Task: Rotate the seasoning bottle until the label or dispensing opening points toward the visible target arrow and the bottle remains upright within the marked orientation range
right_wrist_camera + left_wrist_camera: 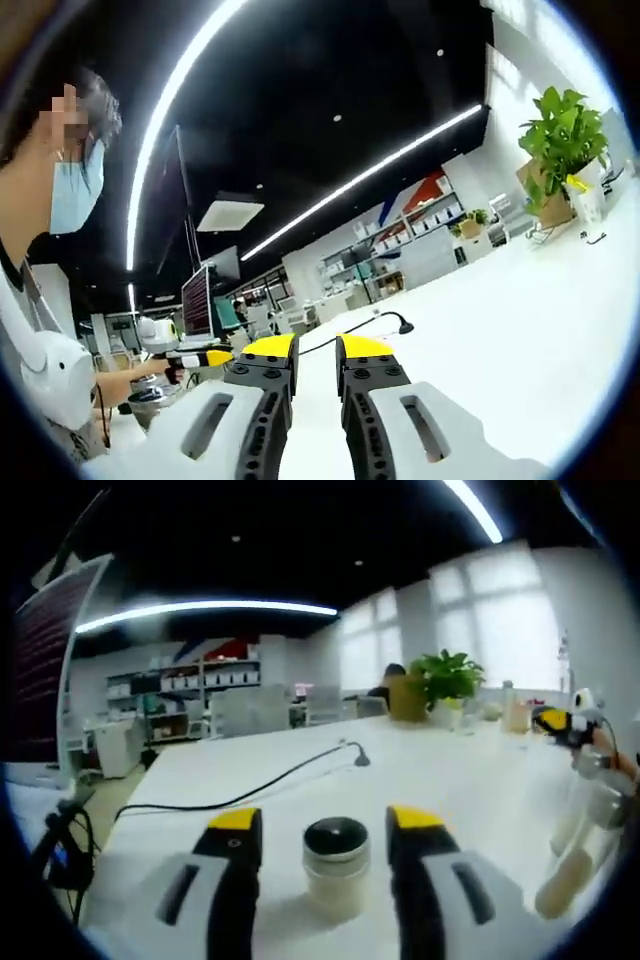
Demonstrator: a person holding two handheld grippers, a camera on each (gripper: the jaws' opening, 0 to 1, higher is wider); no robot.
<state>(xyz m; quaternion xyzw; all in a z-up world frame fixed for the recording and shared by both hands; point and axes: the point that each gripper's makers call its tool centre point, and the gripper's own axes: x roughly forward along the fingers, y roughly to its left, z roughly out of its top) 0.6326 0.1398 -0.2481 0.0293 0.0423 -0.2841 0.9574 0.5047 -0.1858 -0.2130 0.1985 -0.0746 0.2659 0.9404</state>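
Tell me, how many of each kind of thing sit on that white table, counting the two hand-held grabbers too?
Seasoning bottle, black cap, between the left gripper's open jaws: 1
Grippers, left plus right gripper: 2
Black cable across the table: 1
Potted plant at the far edge: 1
Total: 5
The far bottles are too blurred to count.
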